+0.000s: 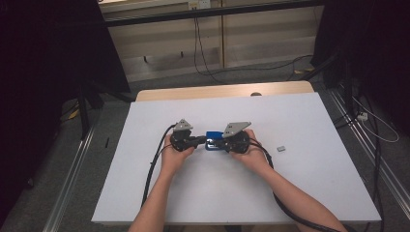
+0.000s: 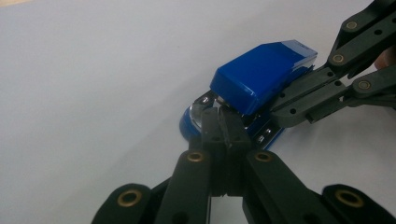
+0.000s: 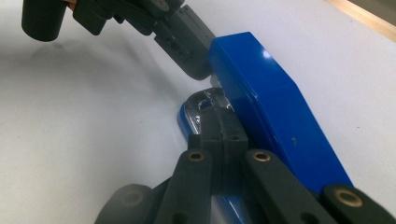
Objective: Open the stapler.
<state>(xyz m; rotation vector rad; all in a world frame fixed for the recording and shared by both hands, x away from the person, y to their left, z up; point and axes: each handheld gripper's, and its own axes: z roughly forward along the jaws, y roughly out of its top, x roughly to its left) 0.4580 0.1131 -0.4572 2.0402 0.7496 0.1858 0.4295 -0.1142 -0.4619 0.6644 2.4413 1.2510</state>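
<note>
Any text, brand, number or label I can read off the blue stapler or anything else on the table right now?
None can be read.
Blue stapler: plain glossy top, no brand or number in either gripper view.
Small grey item on the white table: too small to tell whether it bears any marking.
Grey plates on the left hand-held gripper and right hand-held gripper: no lettering shows.

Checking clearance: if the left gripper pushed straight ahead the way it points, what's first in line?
The blue stapler: the left gripper, jaws closed, is already at its front end under the raised lid. Just beyond sits the right gripper, likely next, though depth is unclear.
</note>
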